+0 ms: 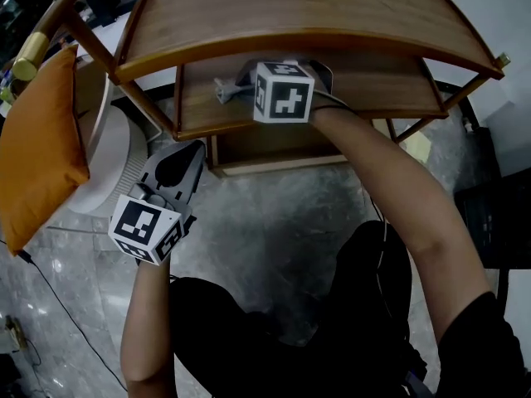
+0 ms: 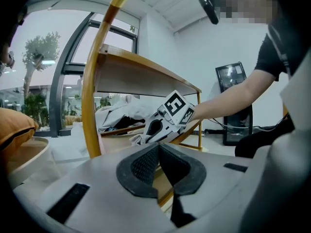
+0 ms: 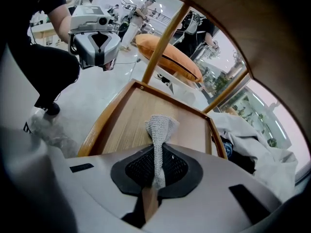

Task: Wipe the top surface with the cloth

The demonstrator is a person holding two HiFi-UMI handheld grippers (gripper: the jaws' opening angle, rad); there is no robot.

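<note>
Right gripper [image 3: 154,171]: jaws clamped on the cloth; reaches in under the top surface, over the lower shelf.
Cloth [image 3: 158,130]: grey knit strip pinched between the right jaws, its free end fanning out just ahead of them.
Left gripper [image 2: 158,165]: jaws together, nothing between them; held beside the shelf's left front, well apart from the cloth.
Top surface [image 1: 290,15]: curved wooden board.
Lower shelf [image 3: 131,115]: wooden board under the cloth.

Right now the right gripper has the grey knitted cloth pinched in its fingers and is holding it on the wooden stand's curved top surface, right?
No. The right gripper does have the grey knitted cloth pinched in its fingers, but under the curved wooden top board, over the lower wooden shelf, as the right gripper view shows.
</note>
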